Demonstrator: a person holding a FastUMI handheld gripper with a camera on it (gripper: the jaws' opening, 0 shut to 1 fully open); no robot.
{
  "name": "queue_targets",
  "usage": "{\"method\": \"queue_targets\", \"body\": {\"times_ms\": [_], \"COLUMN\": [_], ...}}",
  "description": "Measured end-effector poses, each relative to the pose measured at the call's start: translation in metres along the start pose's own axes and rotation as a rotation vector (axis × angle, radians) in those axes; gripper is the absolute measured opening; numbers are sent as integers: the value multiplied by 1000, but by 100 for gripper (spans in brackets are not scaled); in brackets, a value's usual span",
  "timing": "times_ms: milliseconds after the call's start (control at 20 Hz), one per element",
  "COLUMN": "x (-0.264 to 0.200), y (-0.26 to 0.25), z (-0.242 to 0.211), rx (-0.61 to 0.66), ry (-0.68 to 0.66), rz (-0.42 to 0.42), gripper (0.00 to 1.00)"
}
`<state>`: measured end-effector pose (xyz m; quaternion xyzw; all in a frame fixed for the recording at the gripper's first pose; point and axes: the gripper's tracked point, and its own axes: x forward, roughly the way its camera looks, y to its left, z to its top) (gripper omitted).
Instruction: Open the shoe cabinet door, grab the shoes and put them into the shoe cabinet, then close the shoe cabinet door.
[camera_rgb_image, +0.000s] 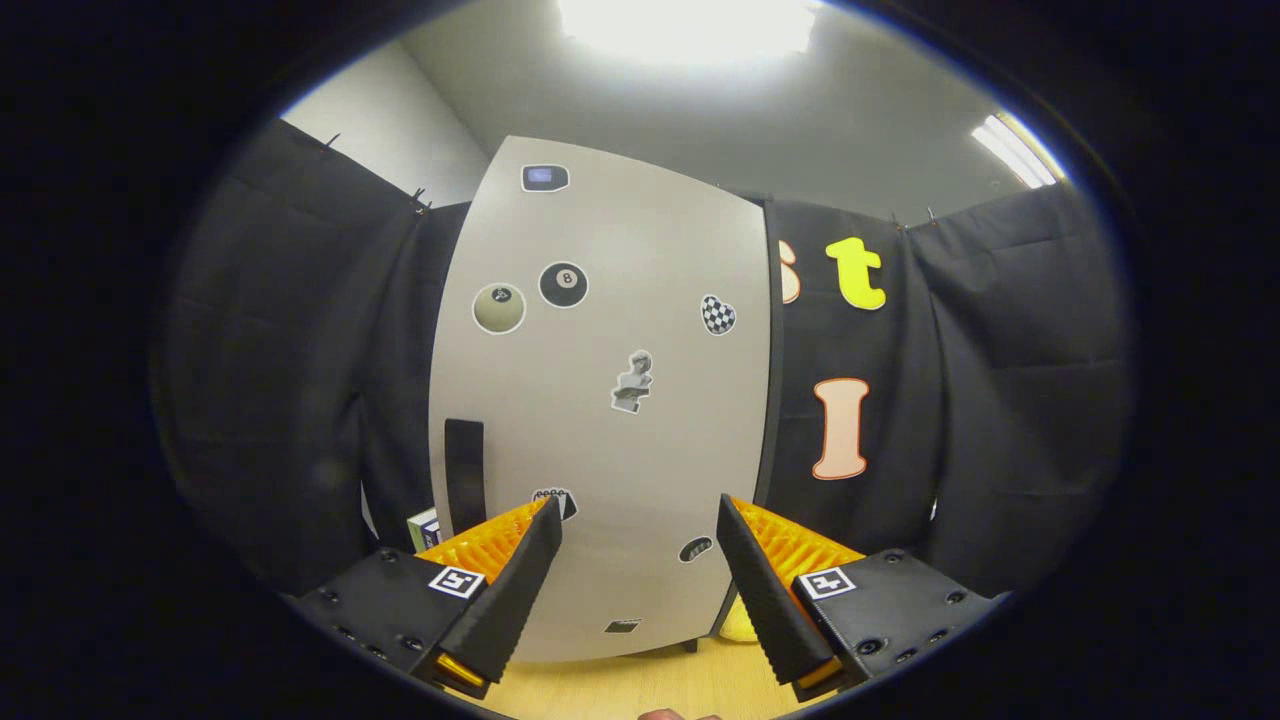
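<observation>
A tall light-grey shoe cabinet door (600, 400) stands shut straight ahead, covered with several stickers. Its black vertical handle (464, 475) runs along the door's left edge, just above and left of my left finger. My gripper (638, 515) is open, with nothing between the two orange-and-black fingers (500, 560); the door's lower half shows through the gap. A bit of something yellow (738, 625) peeks out at the cabinet's lower right corner, behind my right finger; I cannot tell whether it is a shoe.
Black cloth walls (300, 380) close in on both sides of the cabinet. A light wooden floor (640, 680) lies below the fingers. A small white box (424, 528) sits at the cabinet's lower left.
</observation>
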<state>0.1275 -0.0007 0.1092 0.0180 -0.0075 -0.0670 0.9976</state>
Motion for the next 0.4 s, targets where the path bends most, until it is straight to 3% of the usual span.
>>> {"method": "queue_targets", "body": {"times_ms": [400], "x": [-34], "y": [-15], "z": [-43], "rx": [56], "ry": [70], "rz": [-43], "gripper": [98]}}
